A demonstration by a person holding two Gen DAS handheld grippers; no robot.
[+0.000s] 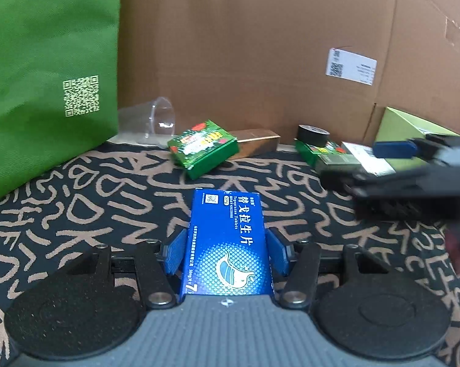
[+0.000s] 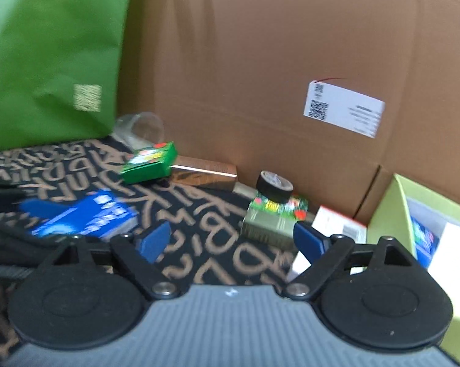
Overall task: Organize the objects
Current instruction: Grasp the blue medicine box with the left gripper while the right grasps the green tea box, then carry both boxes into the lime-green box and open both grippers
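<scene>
A blue medicine box [image 1: 228,244], printed in white Chinese characters with the words "Tegoprazan Tablets" and a stomach emblem, is clamped at its two long sides by the blue pads of the left gripper [image 1: 226,252]; it is held level just above a black cloth with tan letter shapes [image 1: 86,214]. The same box is seen at 9 o'clock in the right wrist view [image 2: 86,218], blurred. The right gripper [image 2: 230,240] is held low over the cloth with its jaws spread wide and nothing between them. At 12 o'clock a cardboard wall [image 1: 260,46] bears a white label with QR codes [image 1: 350,65]; its small text is unreadable. At 10 o'clock stands a green bag [image 1: 46,61] carrying a gold QR code. Beside the bag, a clear plastic cup [image 1: 156,122] lies on its side, apparently with no contents. A green box with red flowers [image 1: 203,148] is tilted against a gold box [image 1: 257,142]. At 3 o'clock in the right wrist view an open lime-green box [image 2: 395,211] holds a blue-printed packet.
</scene>
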